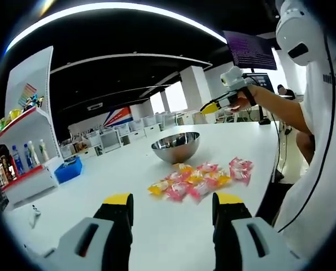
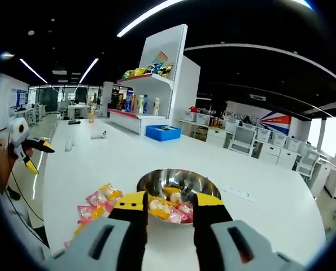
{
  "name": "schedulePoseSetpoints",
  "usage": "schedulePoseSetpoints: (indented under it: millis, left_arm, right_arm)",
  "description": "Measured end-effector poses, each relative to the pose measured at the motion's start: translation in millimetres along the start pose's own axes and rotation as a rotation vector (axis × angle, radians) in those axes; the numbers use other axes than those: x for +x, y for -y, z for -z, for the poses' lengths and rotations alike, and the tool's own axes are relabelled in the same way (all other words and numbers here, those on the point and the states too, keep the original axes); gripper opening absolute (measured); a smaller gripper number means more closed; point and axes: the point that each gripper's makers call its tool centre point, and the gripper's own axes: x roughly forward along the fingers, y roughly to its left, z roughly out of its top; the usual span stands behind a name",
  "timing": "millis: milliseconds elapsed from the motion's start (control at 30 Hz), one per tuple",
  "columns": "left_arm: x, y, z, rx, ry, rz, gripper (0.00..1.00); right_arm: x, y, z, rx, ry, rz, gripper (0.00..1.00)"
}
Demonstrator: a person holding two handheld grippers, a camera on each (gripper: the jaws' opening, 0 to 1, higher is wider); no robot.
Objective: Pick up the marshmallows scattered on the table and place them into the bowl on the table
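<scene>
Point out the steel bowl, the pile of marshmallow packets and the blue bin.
steel bowl [image 1: 176,147], left gripper view, outer wall.
marshmallow packets [image 1: 199,180], left gripper view, middle of the pile.
blue bin [image 2: 163,132], right gripper view, front side.

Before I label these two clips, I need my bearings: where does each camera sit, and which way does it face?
Left gripper view: rides the left gripper, low over the white table, facing the marshmallows and steel bowl; its open jaws rise below; the right gripper and the person's arm show beyond.
Right gripper view: rides the right gripper, above the bowl, facing a shelf unit; its jaws stand apart; the left gripper shows at left.
Shared: table, bowl, marshmallows, shelf.
</scene>
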Motion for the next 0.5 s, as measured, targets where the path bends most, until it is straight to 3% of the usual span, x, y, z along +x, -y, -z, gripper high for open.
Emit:
schedulePoseSetpoints:
  millis: [267, 333, 367, 500]
  left_arm:
    - [-1.5, 0.5, -1.8, 0.001, 0.008, 0.0, 0.57]
    - [-2.3, 0.3, -1.9, 0.001, 0.009, -0.001, 0.57]
    - [-2.6, 1.6, -2.7, 0.002, 0.011, 0.0, 0.57]
    - [-1.8, 3.7, -3.0, 0.002, 0.013, 0.005, 0.57]
  right_arm:
    - [-22.4, 9.1, 9.3, -0.012, -0.018, 0.038, 0.31]
    - [-31.3, 13.0, 12.5, -0.007, -0.019, 0.053, 0.31]
    - [-47.0, 17.9, 18.9, -0.001, -0.024, 0.078, 0.31]
    - [-57.3, 24.4, 23.6, 0.006, -0.026, 0.099, 0.31]
